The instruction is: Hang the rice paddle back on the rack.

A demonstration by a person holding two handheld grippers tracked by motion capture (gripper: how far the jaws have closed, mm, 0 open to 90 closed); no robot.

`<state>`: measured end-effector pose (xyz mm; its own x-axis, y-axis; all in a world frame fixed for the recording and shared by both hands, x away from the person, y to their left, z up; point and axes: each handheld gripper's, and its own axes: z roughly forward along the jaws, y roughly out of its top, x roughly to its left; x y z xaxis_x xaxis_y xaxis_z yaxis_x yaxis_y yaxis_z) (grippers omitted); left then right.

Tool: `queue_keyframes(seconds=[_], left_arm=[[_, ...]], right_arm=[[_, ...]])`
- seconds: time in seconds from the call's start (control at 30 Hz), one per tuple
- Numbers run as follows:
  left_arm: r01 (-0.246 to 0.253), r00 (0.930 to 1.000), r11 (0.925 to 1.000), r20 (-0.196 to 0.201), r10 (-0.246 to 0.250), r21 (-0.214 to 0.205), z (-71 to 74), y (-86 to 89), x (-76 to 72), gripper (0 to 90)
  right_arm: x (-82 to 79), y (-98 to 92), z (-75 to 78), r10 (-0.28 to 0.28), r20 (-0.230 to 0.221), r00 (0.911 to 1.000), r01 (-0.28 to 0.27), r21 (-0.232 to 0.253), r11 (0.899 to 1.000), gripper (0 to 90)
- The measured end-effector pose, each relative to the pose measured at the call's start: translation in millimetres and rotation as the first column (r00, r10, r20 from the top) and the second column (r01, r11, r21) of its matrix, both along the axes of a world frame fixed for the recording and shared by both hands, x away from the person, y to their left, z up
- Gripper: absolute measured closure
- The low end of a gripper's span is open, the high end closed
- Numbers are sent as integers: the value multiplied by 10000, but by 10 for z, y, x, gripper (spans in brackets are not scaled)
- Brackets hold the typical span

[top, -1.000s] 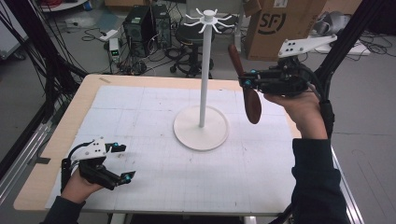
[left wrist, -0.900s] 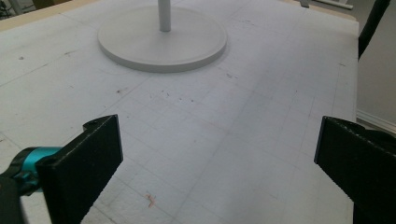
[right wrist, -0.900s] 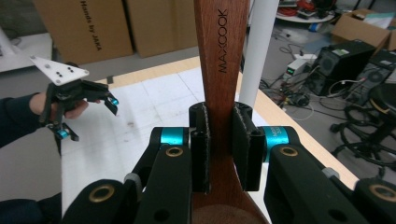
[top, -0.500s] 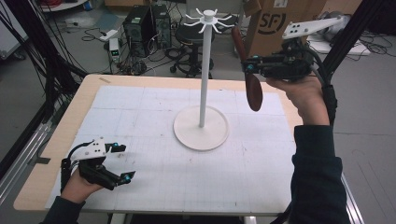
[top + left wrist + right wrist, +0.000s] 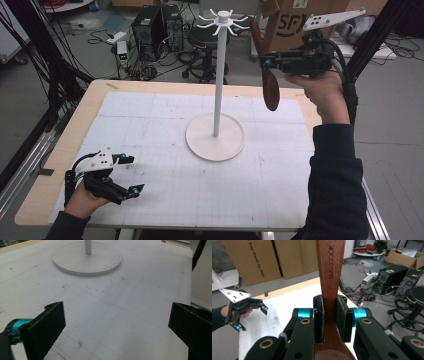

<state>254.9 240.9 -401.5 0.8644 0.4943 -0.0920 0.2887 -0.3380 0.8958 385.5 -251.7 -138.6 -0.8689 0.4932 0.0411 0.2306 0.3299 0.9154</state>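
The right hand-held gripper (image 5: 264, 63), pinching the wooden spoon (image 5: 270, 87), has risen toward the rack's hooks (image 5: 222, 21) at upper centre, while the left hand-held gripper (image 5: 131, 175) rests spread at lower left.

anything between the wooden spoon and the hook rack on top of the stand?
Nothing visible. The right gripper holds the wooden spoon upright in the air to the right of the hook rack, with open space between them. The left gripper rests low at the table's near left corner, away from the stand.
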Motion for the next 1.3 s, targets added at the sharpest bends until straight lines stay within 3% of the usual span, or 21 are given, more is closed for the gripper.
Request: queue_keyframes(seconds=[0.27,0.47,0.5,0.63,0.87,0.9,0.97,1.23,1.3], left_arm=[[-18,10000,10000,21,18,36,0,10,-2,17],[34,10000,10000,51,-34,77,3,14,-1,17],[11,10000,10000,24,-11,43,2,13,-4,17],[-25,10000,10000,29,25,-6,5,16,-6,17],[-10,10000,10000,22,10,10,3,16,-2,17],[2,10000,10000,26,-2,17,4,17,-2,17],[-7,10000,10000,32,7,7,5,16,-4,17],[3,10000,10000,45,-4,17,6,8,-7,17],[10,10000,10000,36,-10,4,7,9,-7,17]], right_arm=[[64,19,-22,-46,85,10000,45,49,10000,785],[68,68,-39,-20,-201,9998,19,-55,10000,786],[87,75,-44,47,-1,10000,-47,-47,10000,786],[88,111,-62,43,-220,9997,-45,-120,9999,786],[105,159,-97,115,-40,9999,-115,-51,9999,785],[95,167,-100,75,-219,9997,-75,-19,10000,785],[106,180,-109,90,-62,9999,-90,-36,10000,785],[97,215,-116,3,-253,9997,-7,-156,9999,784],[119,221,-121,100,-33,9999,-101,-186,9998,783]])
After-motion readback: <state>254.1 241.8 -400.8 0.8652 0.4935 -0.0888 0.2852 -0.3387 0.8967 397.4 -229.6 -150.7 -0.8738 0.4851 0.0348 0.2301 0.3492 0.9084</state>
